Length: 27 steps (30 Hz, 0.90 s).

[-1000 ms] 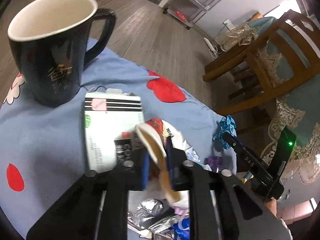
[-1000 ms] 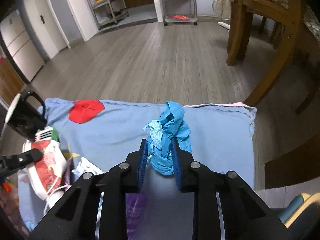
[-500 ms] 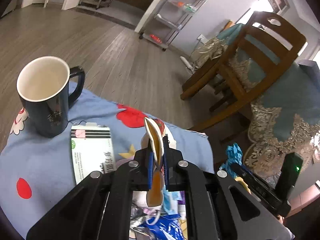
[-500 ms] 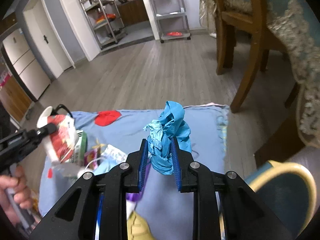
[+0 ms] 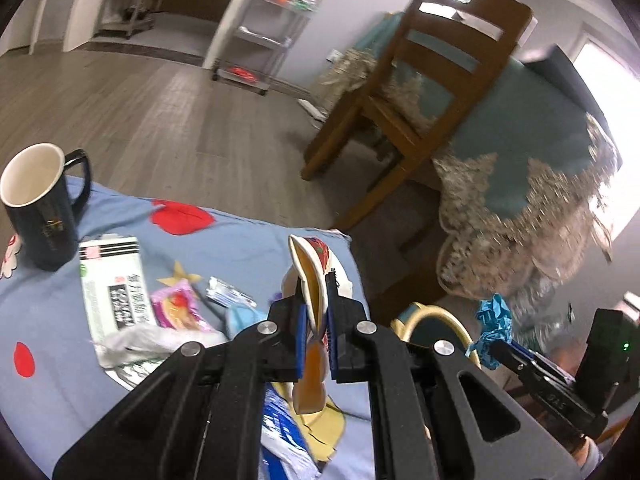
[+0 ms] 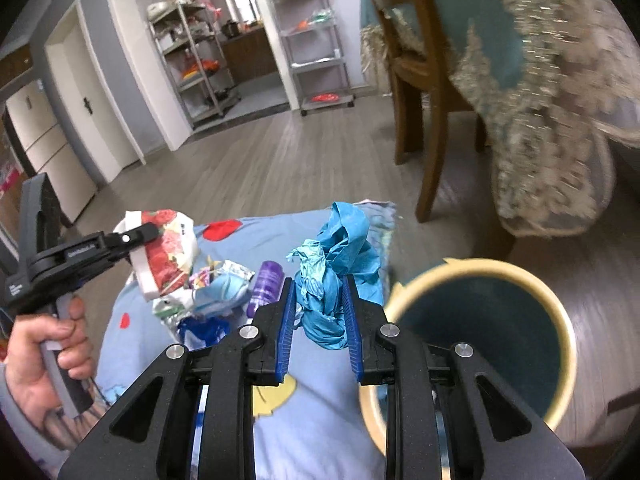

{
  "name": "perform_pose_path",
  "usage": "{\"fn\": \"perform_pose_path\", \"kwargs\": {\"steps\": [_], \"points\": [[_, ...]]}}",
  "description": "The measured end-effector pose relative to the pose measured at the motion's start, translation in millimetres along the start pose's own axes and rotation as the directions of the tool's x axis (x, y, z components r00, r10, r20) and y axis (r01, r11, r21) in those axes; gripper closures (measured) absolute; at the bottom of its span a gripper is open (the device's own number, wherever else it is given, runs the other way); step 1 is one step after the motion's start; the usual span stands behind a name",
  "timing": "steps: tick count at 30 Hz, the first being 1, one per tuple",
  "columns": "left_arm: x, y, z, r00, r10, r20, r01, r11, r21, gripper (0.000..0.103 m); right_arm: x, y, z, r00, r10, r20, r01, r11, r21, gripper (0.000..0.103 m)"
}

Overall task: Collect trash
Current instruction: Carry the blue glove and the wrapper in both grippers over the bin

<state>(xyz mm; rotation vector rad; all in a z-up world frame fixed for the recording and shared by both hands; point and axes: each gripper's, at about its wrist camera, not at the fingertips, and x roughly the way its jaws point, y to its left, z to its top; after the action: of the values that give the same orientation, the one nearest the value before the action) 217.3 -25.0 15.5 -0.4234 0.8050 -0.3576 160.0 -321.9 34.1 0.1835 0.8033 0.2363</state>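
My left gripper (image 5: 316, 320) is shut on a flattened paper cup (image 5: 310, 276) with a red fruit print, held above the blue tablecloth (image 5: 52, 320); the cup also shows in the right wrist view (image 6: 164, 256). My right gripper (image 6: 320, 312) is shut on a crumpled blue wad (image 6: 336, 276), held above the table's right edge beside a dark bin with a cream rim (image 6: 560, 308). The wad also shows in the left wrist view (image 5: 494, 320), near the bin rim (image 5: 440, 314). More trash lies on the cloth: a white wrapper (image 5: 114, 280), a pink packet (image 5: 176, 308), foil (image 5: 136, 352), a purple bottle (image 6: 266, 288).
A black mug (image 5: 38, 208) stands at the table's far left. A wooden chair (image 5: 404, 120) and a table with a teal lace cloth (image 5: 540, 168) stand to the right. Metal shelves (image 6: 316, 44) line the far wall across grey floor.
Both grippers have lifted and swung right with their loads. The bin has come into fuller view under the right gripper. The mug has receded to the left.
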Motion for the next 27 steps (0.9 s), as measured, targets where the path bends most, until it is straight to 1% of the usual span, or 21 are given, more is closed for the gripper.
{"fn": "perform_pose_path", "kwargs": {"steps": [5,10,12,17,27], "points": [[8.4,-26.3,-12.1,0.999,-0.033,-0.034,0.034,0.998,0.048,0.096,-30.8,-14.8,-17.3,0.999,-0.024,0.033,0.023,0.999,0.029,0.078],[18.3,-52.0,-24.6,0.995,-0.066,-0.071,0.072,0.993,0.095,0.096,-45.7,-31.8,-33.9,0.997,-0.06,0.054,0.056,0.996,0.069,0.078],[22.2,-62.3,-29.0,0.993,-0.077,-0.085,0.087,0.99,0.114,0.096,-49.7,-41.7,-40.4,0.996,-0.069,0.057,0.063,0.993,0.105,0.078],[35.9,-89.5,-40.2,0.987,-0.101,-0.126,0.12,0.98,0.156,0.096,-54.1,-53.1,-43.8,0.992,-0.096,0.077,0.085,0.987,0.133,0.078],[74.7,-142.4,-69.9,0.964,-0.143,-0.223,0.191,0.959,0.211,0.096,-48.2,-68.6,-51.7,0.989,-0.142,0.04,0.134,0.978,0.159,0.078]]}}
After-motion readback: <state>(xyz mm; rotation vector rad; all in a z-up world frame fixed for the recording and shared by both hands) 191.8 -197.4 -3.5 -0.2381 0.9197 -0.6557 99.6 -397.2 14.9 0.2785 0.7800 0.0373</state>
